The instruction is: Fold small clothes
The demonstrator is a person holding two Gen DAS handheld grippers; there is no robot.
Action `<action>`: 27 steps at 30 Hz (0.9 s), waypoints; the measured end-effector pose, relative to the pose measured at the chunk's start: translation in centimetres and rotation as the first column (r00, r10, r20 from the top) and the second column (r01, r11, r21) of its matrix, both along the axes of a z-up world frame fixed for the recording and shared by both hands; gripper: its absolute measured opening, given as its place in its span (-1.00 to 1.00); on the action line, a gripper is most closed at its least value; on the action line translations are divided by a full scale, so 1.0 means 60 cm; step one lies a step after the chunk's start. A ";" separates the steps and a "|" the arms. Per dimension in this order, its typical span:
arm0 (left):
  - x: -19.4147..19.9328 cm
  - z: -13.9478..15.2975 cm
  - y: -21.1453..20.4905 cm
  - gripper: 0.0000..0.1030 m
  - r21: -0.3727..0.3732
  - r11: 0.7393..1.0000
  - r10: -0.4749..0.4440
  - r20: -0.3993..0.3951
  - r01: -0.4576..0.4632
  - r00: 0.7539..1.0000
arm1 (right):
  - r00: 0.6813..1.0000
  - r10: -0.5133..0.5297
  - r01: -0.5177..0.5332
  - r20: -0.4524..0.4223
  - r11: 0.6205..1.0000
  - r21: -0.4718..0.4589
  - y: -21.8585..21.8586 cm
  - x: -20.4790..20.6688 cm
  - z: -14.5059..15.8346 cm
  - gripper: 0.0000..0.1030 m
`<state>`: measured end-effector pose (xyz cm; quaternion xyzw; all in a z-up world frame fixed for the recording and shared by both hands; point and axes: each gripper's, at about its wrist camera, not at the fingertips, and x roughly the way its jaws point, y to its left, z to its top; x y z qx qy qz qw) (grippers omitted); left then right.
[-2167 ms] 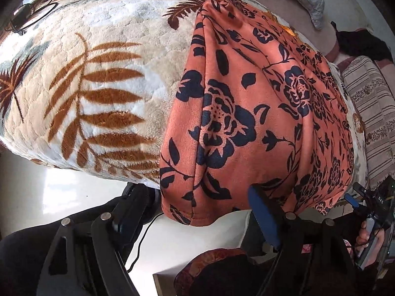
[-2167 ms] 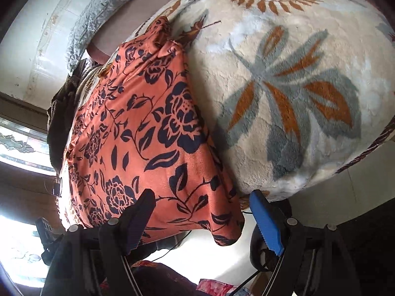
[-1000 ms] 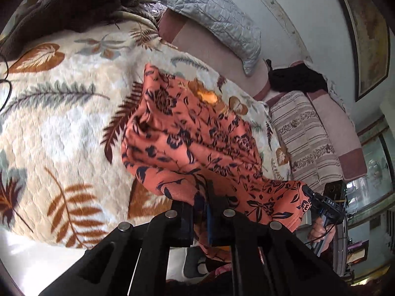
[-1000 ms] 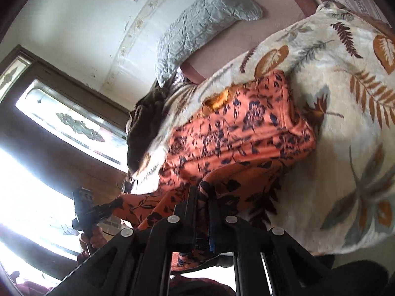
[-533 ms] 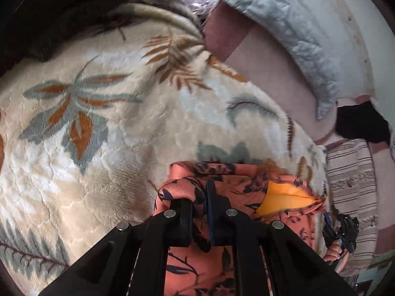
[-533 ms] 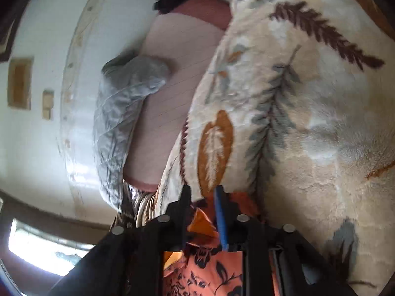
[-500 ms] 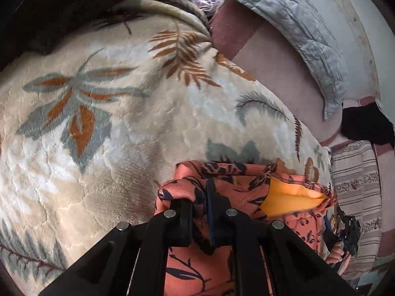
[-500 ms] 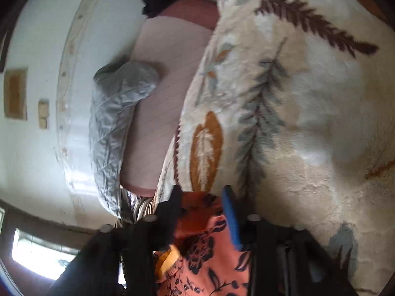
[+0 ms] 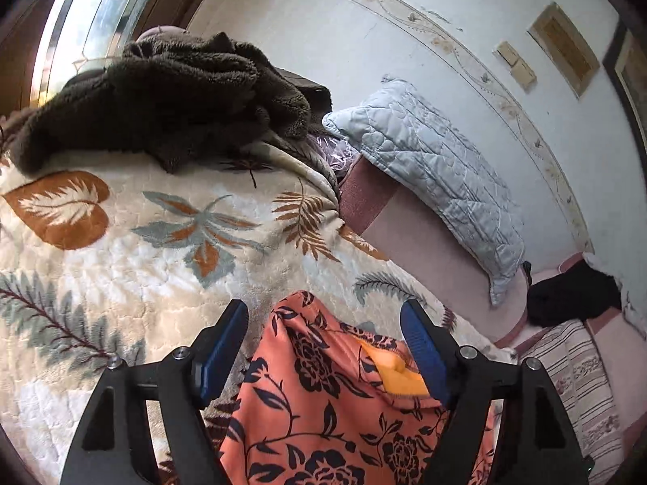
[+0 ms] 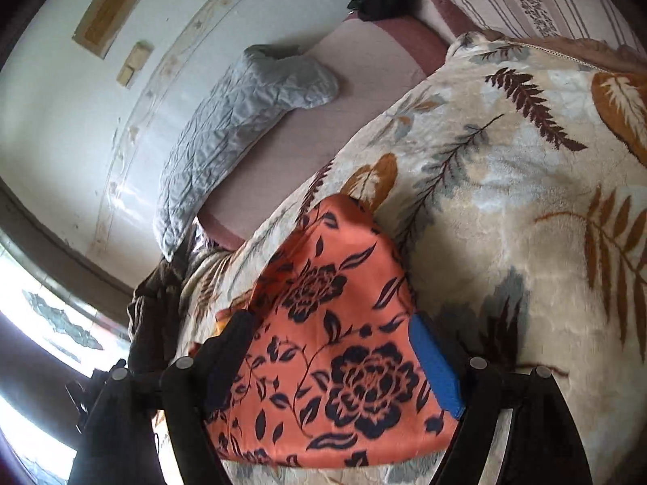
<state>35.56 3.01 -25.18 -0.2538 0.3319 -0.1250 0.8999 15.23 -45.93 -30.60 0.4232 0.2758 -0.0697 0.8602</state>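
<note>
An orange garment (image 9: 323, 396) with dark blue flowers lies folded over on the cream leaf-print blanket (image 9: 121, 258). A yellow inner lining (image 9: 392, 367) shows at its far edge. My left gripper (image 9: 323, 343) is open, its jaws wide apart on either side of the garment's far left corner, holding nothing. In the right wrist view the same garment (image 10: 335, 323) lies flat on the blanket (image 10: 525, 202). My right gripper (image 10: 335, 359) is open, its jaws spread over the garment's far right corner.
A dark brown fleece (image 9: 161, 97) is heaped at the far left of the bed. A grey quilted pillow (image 9: 436, 178) leans on the wall behind a pink mattress (image 9: 424, 250). A black cloth (image 9: 574, 299) and a striped cover (image 9: 578, 396) lie at the right.
Both grippers carried the garment's near edge up and over to its far edge, then opened and let go. The garment now lies folded in half.
</note>
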 end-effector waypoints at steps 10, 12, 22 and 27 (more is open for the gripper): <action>-0.062 -0.099 -0.056 0.56 0.168 0.980 -0.057 -0.288 0.109 0.956 | 0.960 0.248 -0.264 -0.132 0.956 -0.124 0.143 0.095 -0.009 -0.24; -0.054 -0.100 -0.063 0.56 0.236 0.965 -0.047 -0.272 0.114 0.961 | 0.931 0.310 -0.340 -0.190 0.928 -0.150 0.181 0.146 -0.021 -0.24; 0.024 -0.121 -0.064 0.56 0.395 0.913 0.016 -0.289 0.104 0.957 | 0.844 0.439 -0.511 -0.307 0.831 -0.218 0.322 0.451 -0.075 -0.25; 0.033 -0.108 -0.057 0.56 0.395 0.917 0.046 -0.252 0.059 0.967 | 0.961 0.267 -0.275 -0.071 0.950 -0.145 0.264 0.497 -0.019 -0.25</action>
